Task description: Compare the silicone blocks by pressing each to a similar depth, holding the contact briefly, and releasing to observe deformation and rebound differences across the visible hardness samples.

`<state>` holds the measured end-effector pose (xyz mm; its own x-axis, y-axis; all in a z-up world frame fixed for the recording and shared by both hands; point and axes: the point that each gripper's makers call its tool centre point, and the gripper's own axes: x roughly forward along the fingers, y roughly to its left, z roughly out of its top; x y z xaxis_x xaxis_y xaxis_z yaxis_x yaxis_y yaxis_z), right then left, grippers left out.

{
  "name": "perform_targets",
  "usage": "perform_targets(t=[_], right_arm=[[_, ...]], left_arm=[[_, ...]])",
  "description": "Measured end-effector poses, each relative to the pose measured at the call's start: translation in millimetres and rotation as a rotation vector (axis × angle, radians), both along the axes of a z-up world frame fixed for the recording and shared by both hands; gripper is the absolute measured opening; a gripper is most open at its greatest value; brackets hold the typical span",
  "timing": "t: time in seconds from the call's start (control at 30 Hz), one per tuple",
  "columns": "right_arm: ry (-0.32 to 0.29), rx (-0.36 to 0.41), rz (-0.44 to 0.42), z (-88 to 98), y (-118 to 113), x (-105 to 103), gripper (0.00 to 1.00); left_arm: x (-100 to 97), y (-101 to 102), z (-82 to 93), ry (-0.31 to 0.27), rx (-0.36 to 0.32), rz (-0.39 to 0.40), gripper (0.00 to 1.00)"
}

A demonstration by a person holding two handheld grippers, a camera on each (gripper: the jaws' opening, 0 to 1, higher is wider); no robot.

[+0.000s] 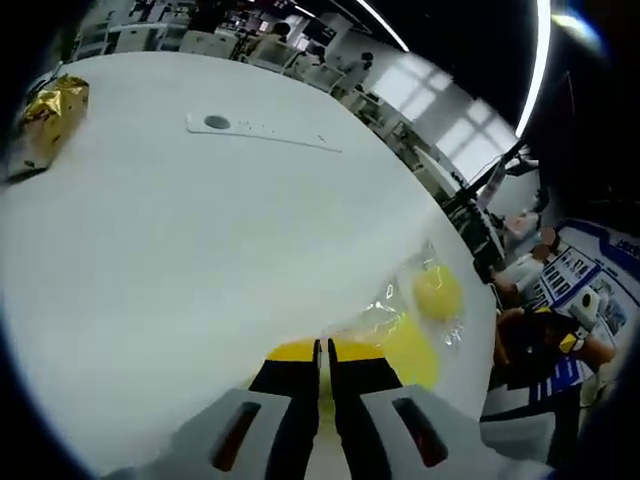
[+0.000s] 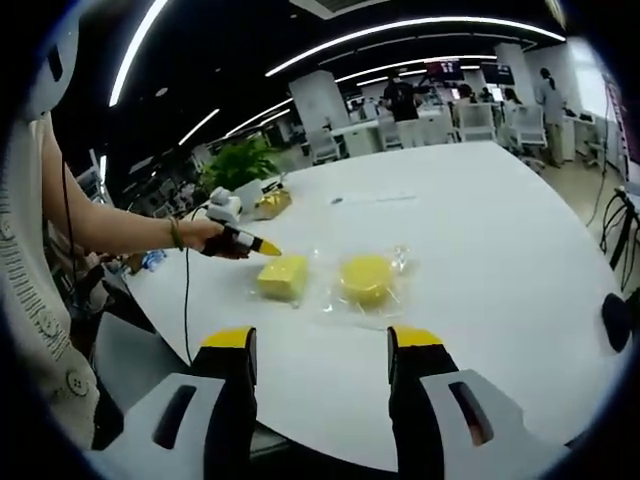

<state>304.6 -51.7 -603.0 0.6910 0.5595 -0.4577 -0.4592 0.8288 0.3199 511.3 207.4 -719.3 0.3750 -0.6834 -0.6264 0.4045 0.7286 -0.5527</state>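
Observation:
My left gripper point(image 1: 323, 352) is shut, its yellow-tipped jaws pressed together with their tips on a square yellow silicone block point(image 1: 405, 350) in a clear bag. A round yellow block point(image 1: 437, 292) in clear wrapping lies just beyond. In the right gripper view a person's hand holds the left gripper point(image 2: 268, 250), and its tip touches the far left edge of the square block point(image 2: 283, 277). The round block point(image 2: 367, 278) sits to the right of it. My right gripper point(image 2: 321, 345) hangs open over the near table edge, short of both blocks, with nothing between its jaws.
The blocks lie on a large white table point(image 1: 200, 260). A gold foil packet point(image 1: 45, 125) sits at its far side, and a white strip with a grey disc point(image 1: 260, 131) lies beyond the middle. A potted plant point(image 2: 245, 160) stands behind. A dark object point(image 2: 617, 320) sits at the right table edge.

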Motion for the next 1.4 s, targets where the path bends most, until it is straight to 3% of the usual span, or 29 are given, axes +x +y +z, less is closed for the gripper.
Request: perform_targets(t=[0.1,0.27,0.37,0.43,0.5,0.53,0.6,0.77,0.8,0.87,1.1,1.23,1.4], right_arm=[[-0.009,0.003,0.007,3.0,1.8,-0.1,0.48],[-0.028,0.005,0.022,9.1,6.1,-2.0,0.48],[-0.044,0.011,0.034,14.1,10.2,-3.9,0.48],[-0.053,0.008,0.047,16.9,13.2,-5.6,0.47],[-0.067,0.012,0.056,21.9,16.2,-6.9,0.46],[-0.076,0.023,0.060,25.7,18.2,-7.0,0.45],[-0.091,0.040,0.077,32.6,23.4,-7.6,0.47],[-0.126,0.033,0.104,40.4,29.7,-6.5,0.49],[-0.131,0.037,0.107,40.7,31.0,-5.3,0.52],[-0.122,0.041,0.126,38.3,34.2,-6.2,0.58],[-0.129,0.051,0.173,36.0,41.0,-12.5,0.59],[-0.135,0.064,0.178,35.7,41.0,-12.7,0.60],[-0.134,0.074,0.184,33.2,39.8,-14.6,0.63]], left_arm=[[-3.4,3.8,0.5,-0.003,0.017,0.014,0.29],[-13.3,15.2,11.9,-0.041,0.044,0.055,0.36],[-18.5,25.1,19.7,-0.106,0.098,0.085,0.43],[-27.5,26.8,24.8,-0.117,0.109,0.083,0.44],[-34.8,27.3,36.7,-0.185,0.123,0.073,0.46],[-38.9,31.8,43.1,-0.255,0.189,0.057,0.46],[-55.6,28.5,53.1,-0.314,0.247,-0.010,0.49],[-87.3,14.2,90.4,-0.390,0.161,0.024,0.55],[-101.2,10.8,103.1,-0.411,0.134,0.039,0.56],[-114.2,8.2,113.9,-0.426,0.104,0.065,0.57],[-172.8,-2.7,142.3,-0.476,0.024,0.089,0.67],[-200.5,-6.0,146.6,-0.491,0.053,0.071,0.69],[-220.8,-7.9,149.9,-0.485,0.071,0.067,0.71]])
